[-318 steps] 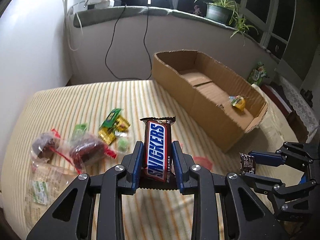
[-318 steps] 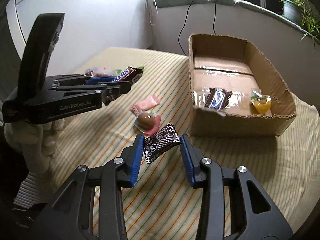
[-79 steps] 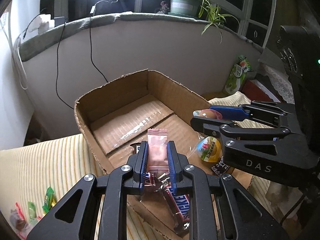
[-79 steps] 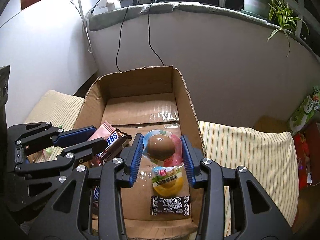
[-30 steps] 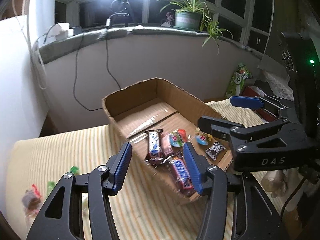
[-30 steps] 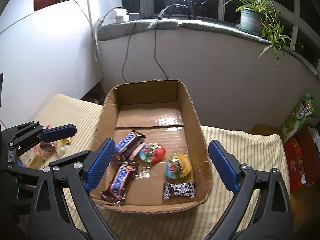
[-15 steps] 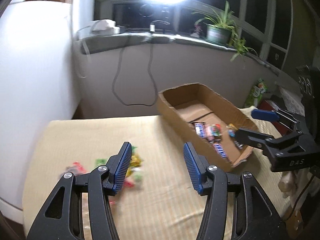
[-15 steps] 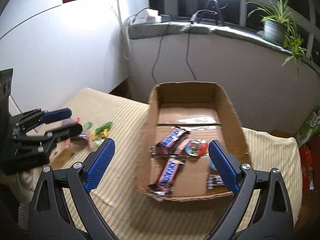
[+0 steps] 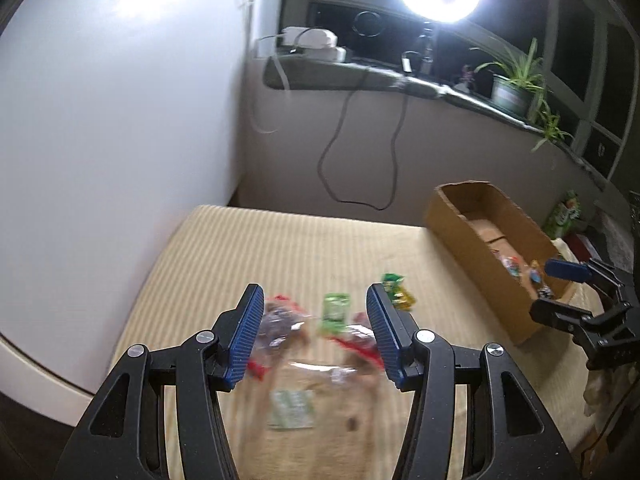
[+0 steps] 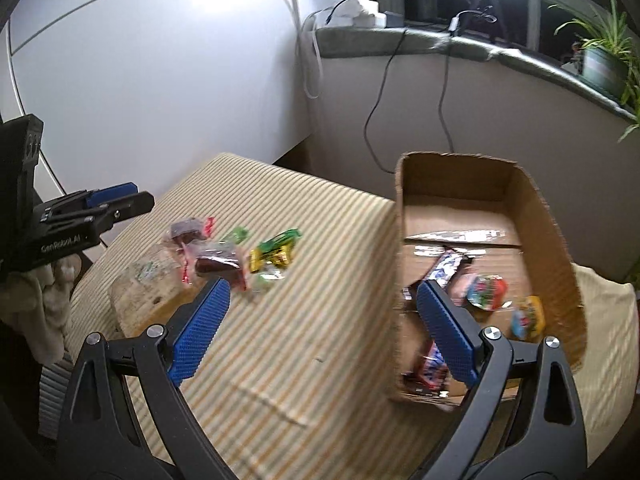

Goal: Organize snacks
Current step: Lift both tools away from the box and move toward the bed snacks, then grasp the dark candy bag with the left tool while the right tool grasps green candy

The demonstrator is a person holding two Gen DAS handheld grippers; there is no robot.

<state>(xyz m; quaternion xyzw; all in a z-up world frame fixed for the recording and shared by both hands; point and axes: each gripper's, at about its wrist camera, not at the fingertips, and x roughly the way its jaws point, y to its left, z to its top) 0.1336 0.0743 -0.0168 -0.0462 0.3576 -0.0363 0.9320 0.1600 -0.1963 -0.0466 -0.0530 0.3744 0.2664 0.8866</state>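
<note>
Both grippers have swung away from the cardboard box [image 10: 480, 216] since the earlier frames and now face the loose snacks on the striped cloth [image 10: 320, 248]. Left gripper [image 9: 316, 336]: fingers apart at a middling width, nothing between them, hanging over the blurred pile of wrapped snacks [image 9: 332, 332] (red, green and clear wrappers; details too smeared to read). Right gripper [image 10: 320, 320]: fingers spread wide, empty, above bare cloth just left of the box. Box contents: two chocolate bars [image 10: 444, 268], a round red-topped cup [image 10: 486, 291], a yellow cup [image 10: 528, 316] and other packets, all at the near end of the box. Remaining snacks: a green-and-yellow packet [image 10: 276, 254], a dark red packet [image 10: 218, 264] and others, well left of the box.
</note>
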